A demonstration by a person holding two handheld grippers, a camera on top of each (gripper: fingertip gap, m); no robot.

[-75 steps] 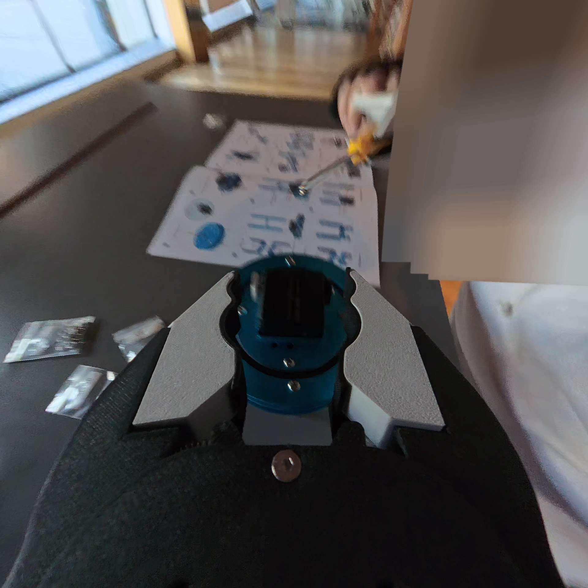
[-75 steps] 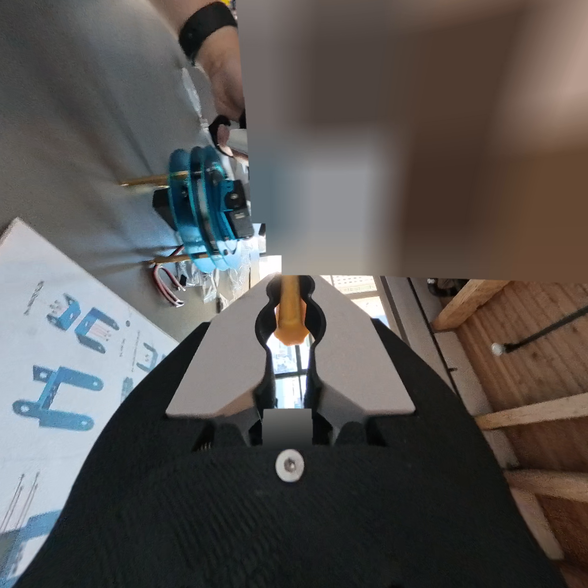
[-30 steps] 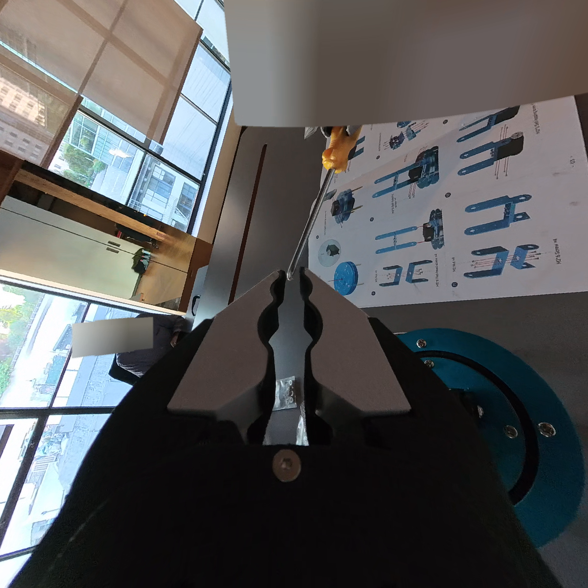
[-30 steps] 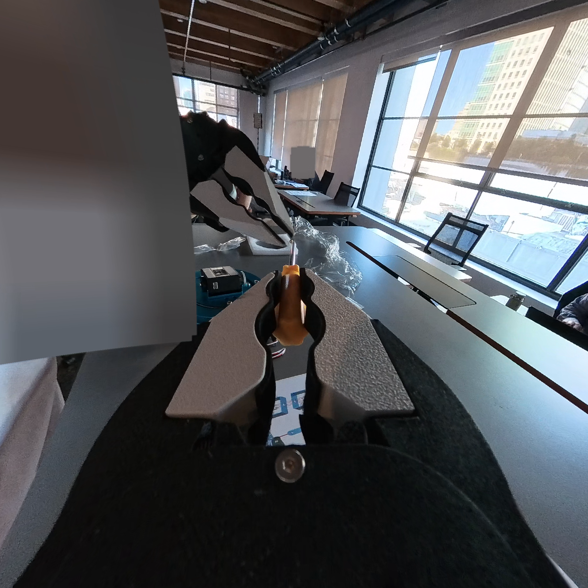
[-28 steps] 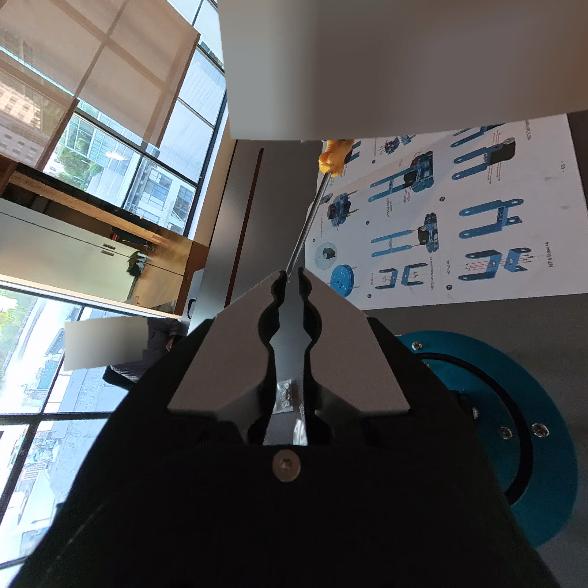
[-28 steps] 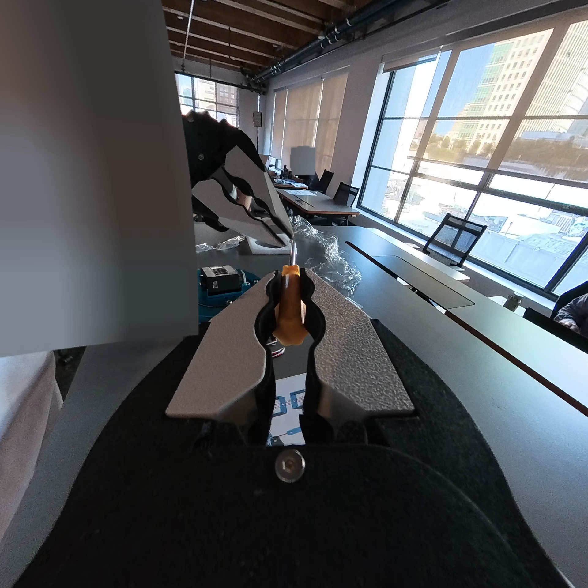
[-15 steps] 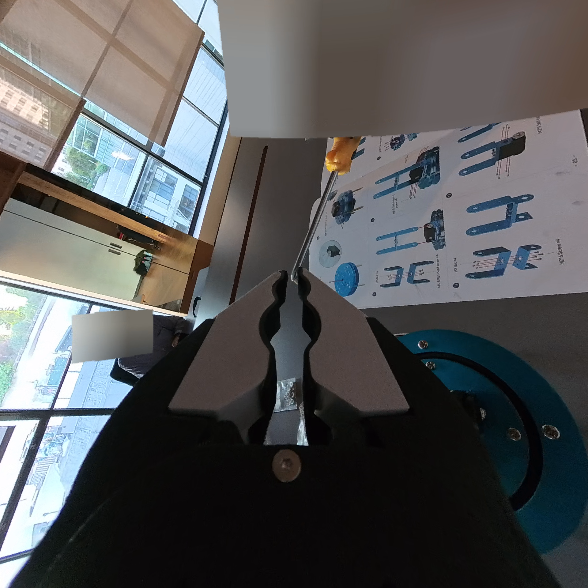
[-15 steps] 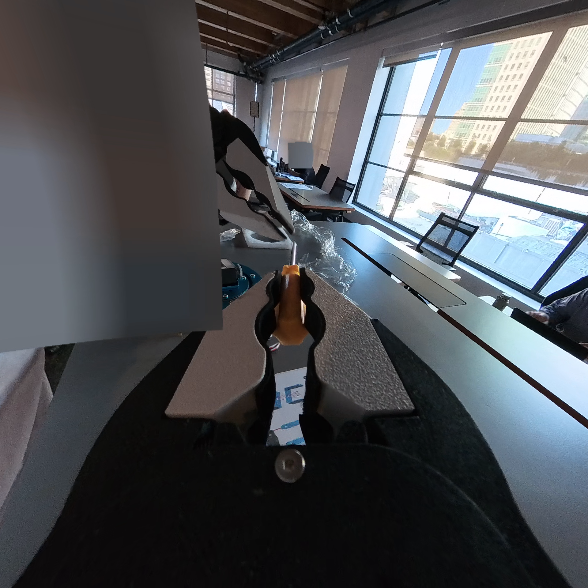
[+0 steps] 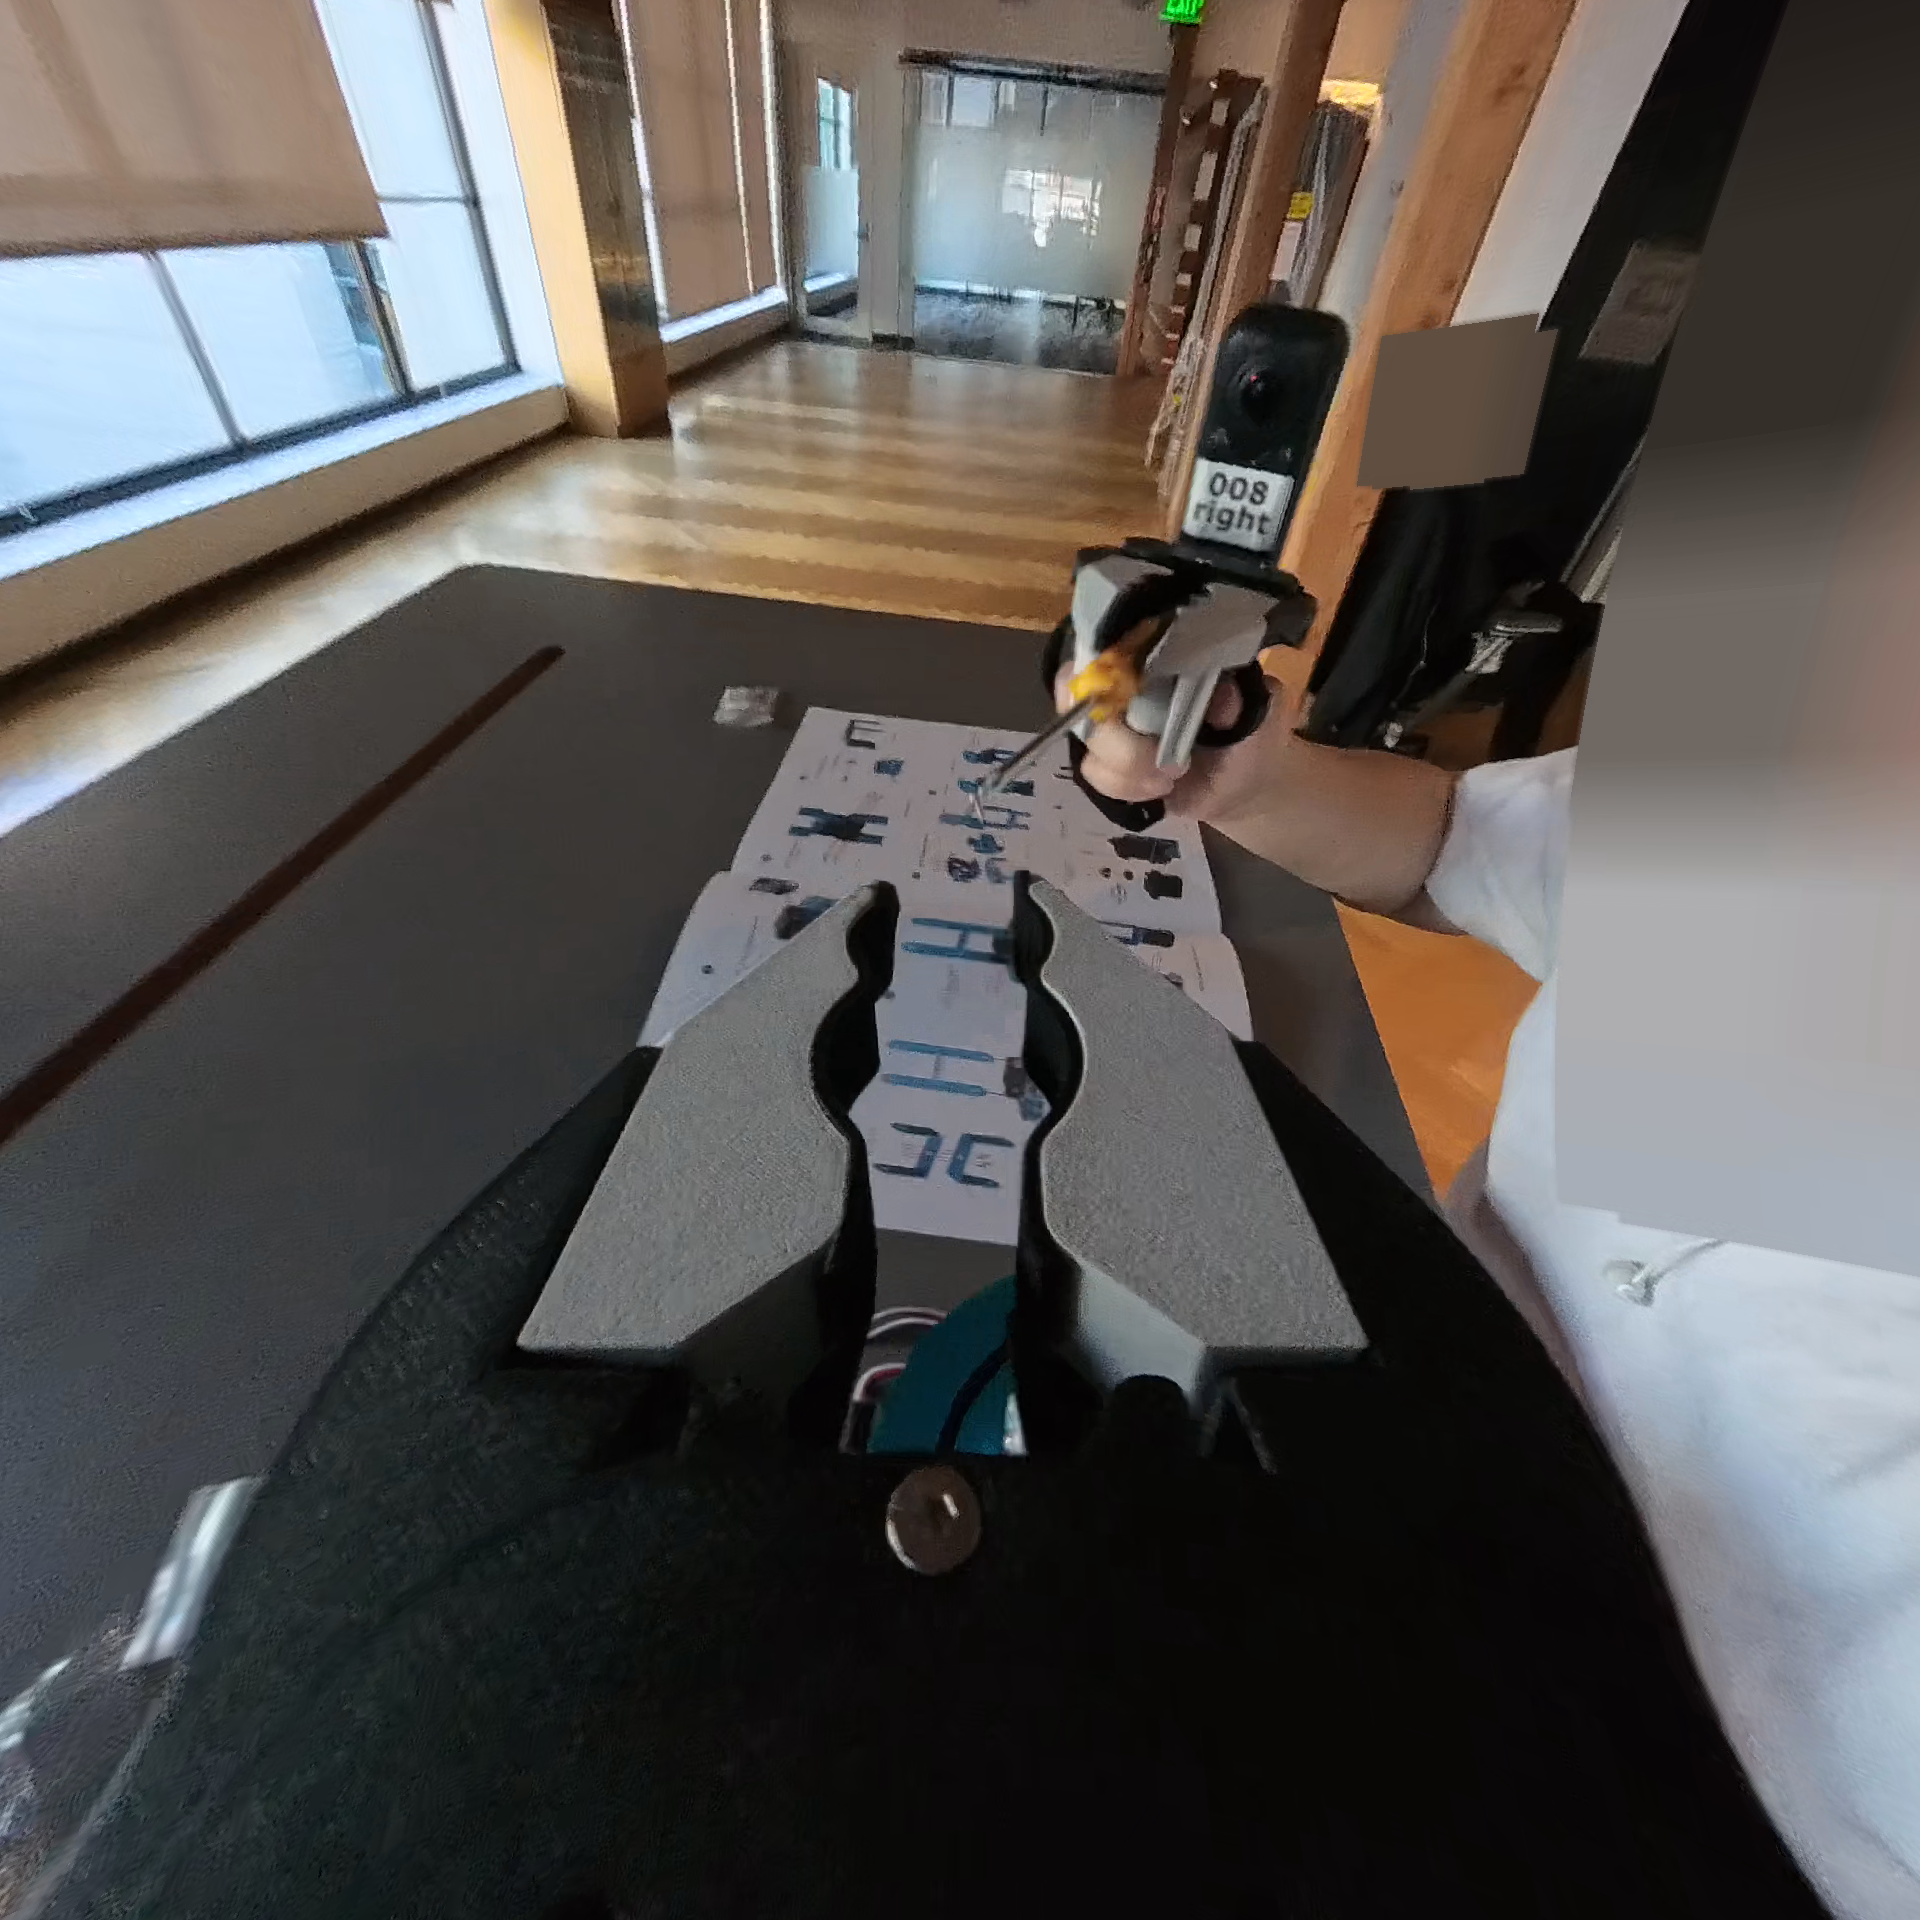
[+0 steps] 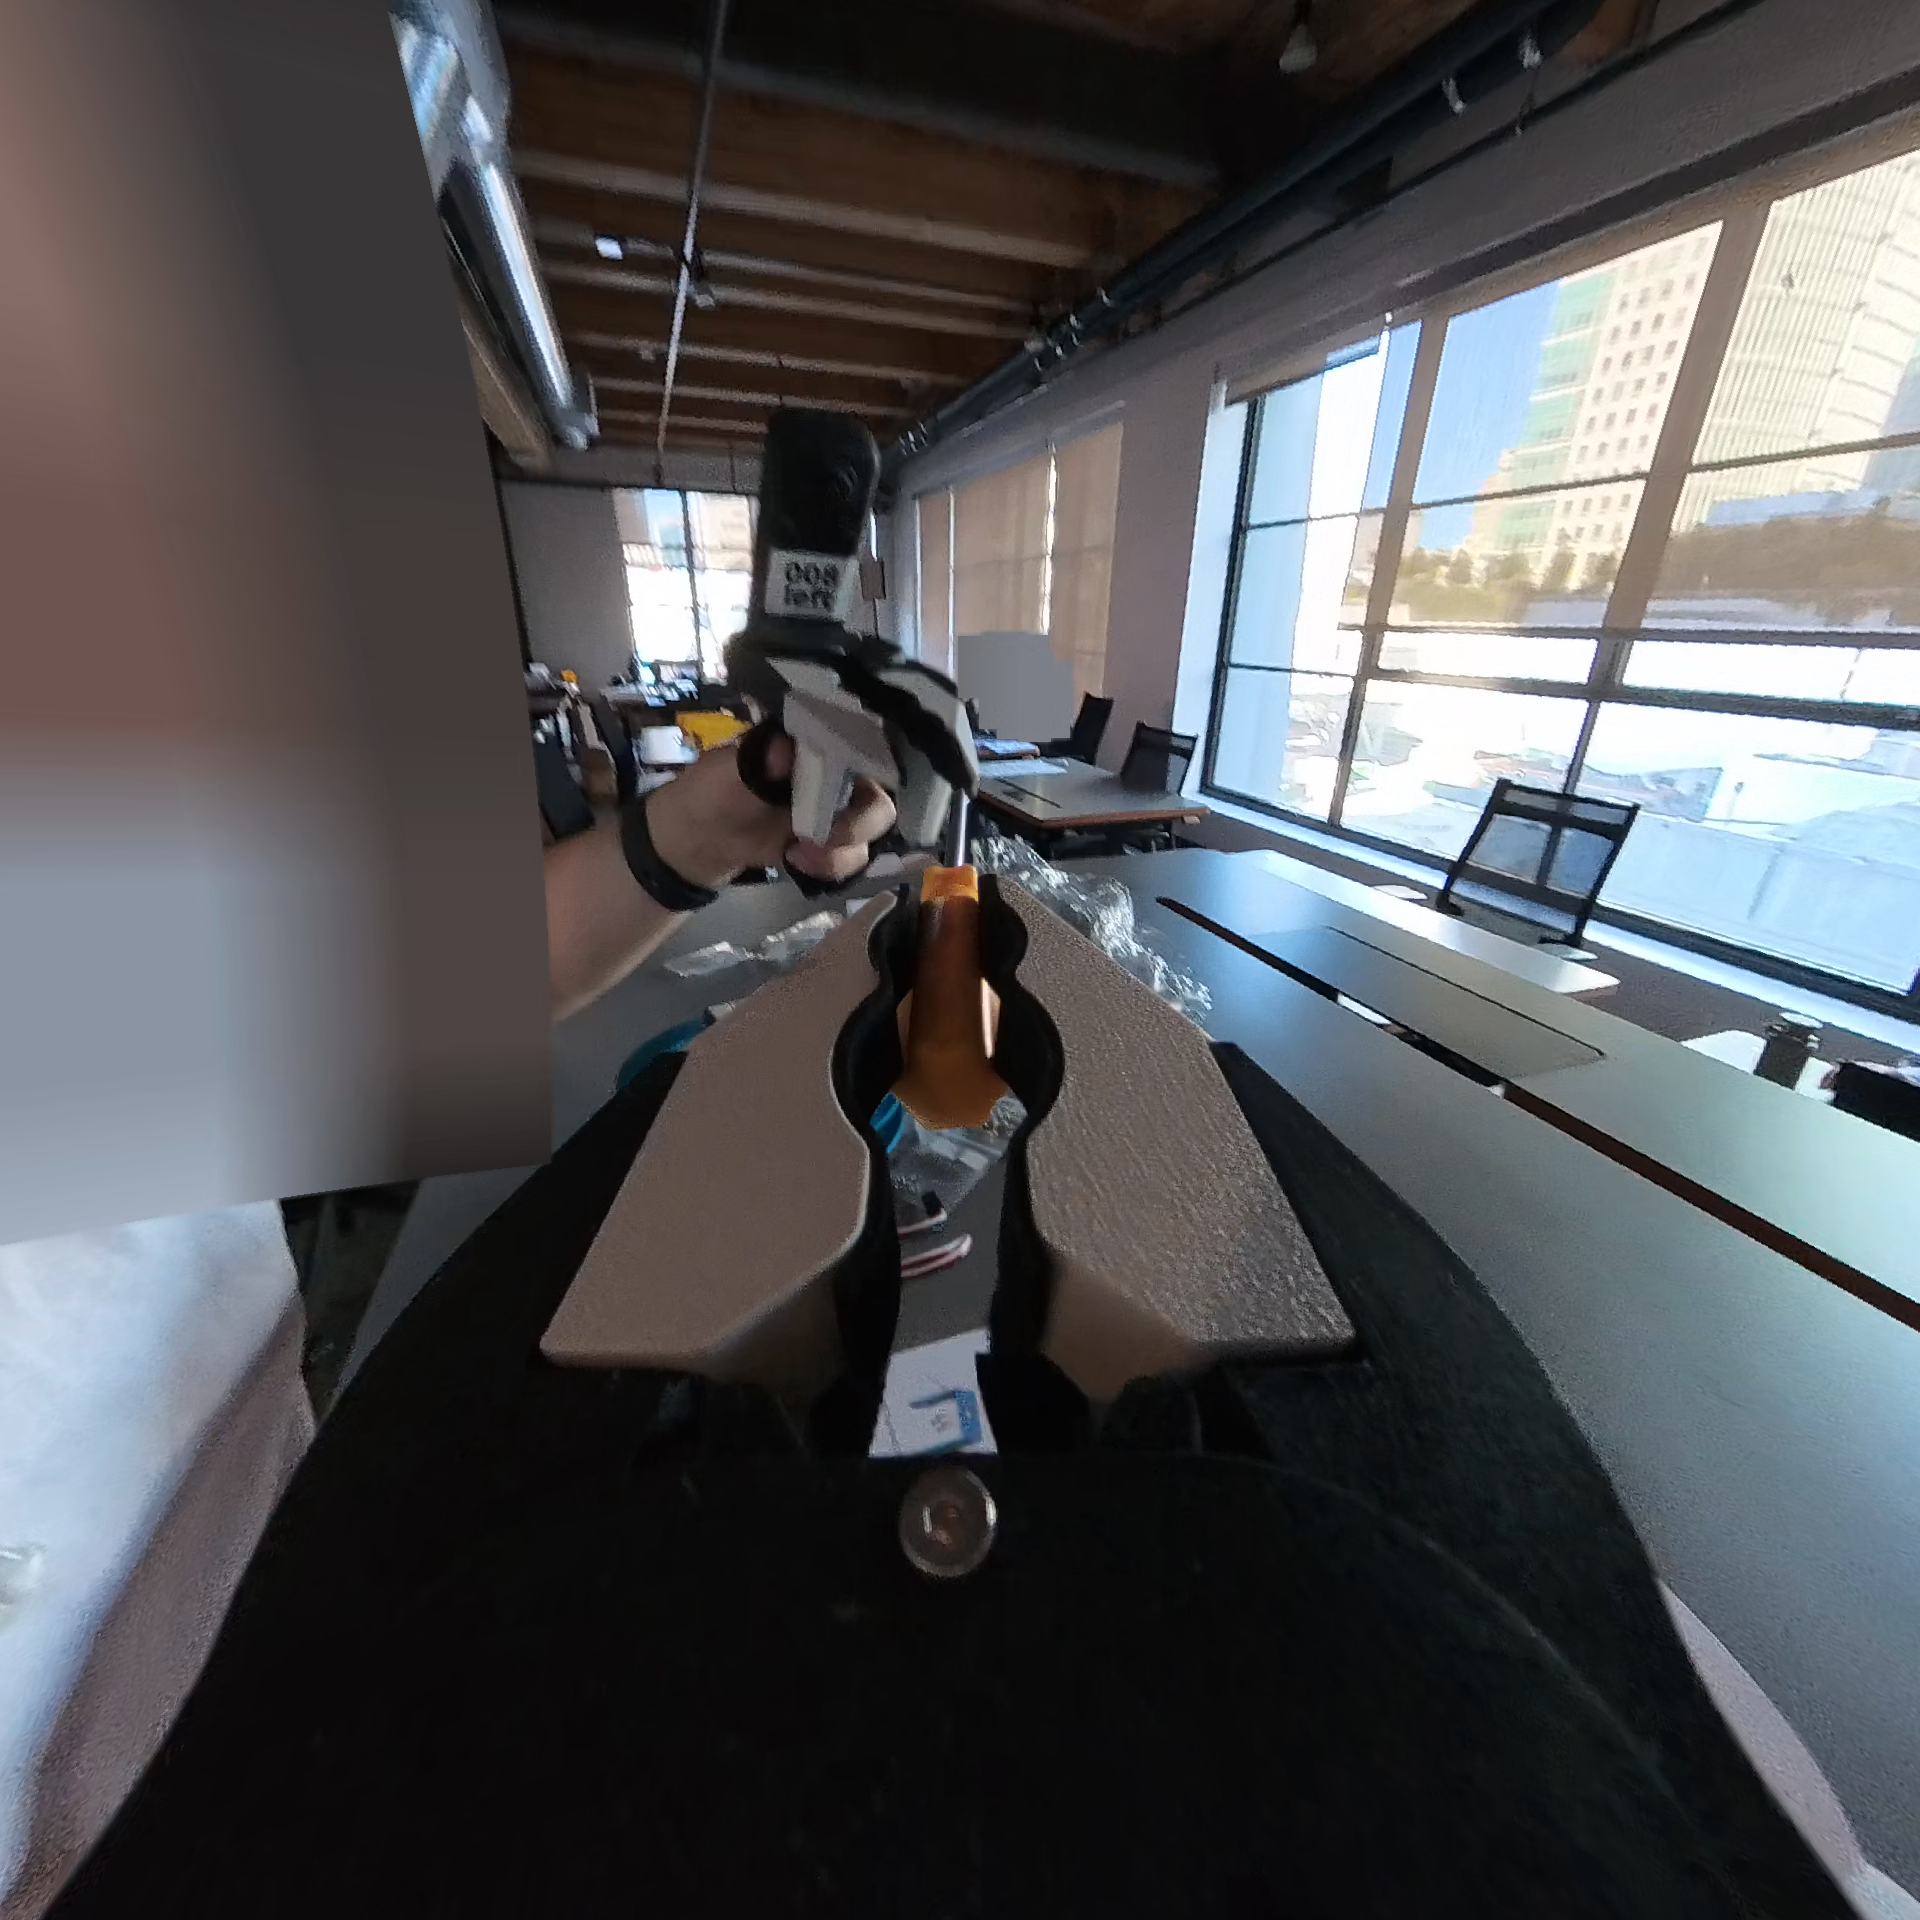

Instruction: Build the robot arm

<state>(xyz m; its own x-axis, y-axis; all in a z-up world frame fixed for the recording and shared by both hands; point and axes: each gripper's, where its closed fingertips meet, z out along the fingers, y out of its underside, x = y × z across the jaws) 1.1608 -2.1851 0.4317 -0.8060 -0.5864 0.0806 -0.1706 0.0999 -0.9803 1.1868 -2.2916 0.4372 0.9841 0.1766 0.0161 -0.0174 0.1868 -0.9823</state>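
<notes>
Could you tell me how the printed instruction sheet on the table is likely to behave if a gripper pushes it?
The instruction sheet looks thin, so probably light and floppy. It lies flat on the smooth dark table, so it may slide. Its visible fold suggests it could buckle there.

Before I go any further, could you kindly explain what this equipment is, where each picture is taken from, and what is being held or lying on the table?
There is no robot here: a person holds a hand-operated gripper in each hand, and each carries a camera looking forward along its two fingers. One picture comes from the left gripper, the other from the right gripper. The left one's jaws stand apart and hold nothing; below it lie a printed instruction sheet and a blue round part on the dark table. The right gripper's jaws are closed on the orange handle of a screwdriver, whose metal shaft points forward. Crumpled clear plastic bags lie farther along the table.
</notes>
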